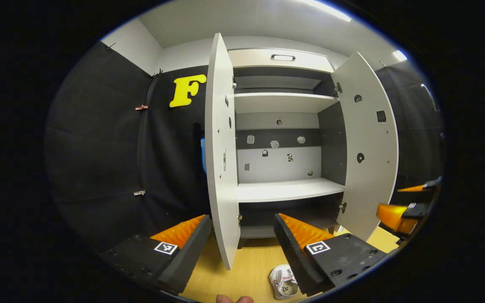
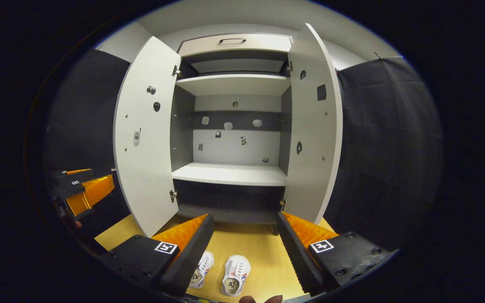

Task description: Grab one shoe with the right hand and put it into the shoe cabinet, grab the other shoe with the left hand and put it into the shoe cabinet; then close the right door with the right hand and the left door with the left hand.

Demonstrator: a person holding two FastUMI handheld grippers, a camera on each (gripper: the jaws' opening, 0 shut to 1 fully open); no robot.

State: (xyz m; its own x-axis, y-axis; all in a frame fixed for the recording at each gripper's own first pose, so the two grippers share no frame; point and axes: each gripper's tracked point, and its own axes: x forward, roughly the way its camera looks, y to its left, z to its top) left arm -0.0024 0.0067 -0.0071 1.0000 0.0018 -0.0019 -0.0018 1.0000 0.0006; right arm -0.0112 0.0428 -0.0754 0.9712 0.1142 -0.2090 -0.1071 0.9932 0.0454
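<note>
Tongs: my right gripper (image 2: 242, 235) and left gripper (image 1: 240, 235) both gaped, empty.
Shoes: 2 shoes (image 2: 235, 275) waited on the floor.
Risk: I might clip a cabinet door (image 2: 147, 134).

Recording booth, not a home: black cloth walls (image 2: 377, 139) w/ 1 shoe cabinet (image 2: 234, 84) inside.
</note>
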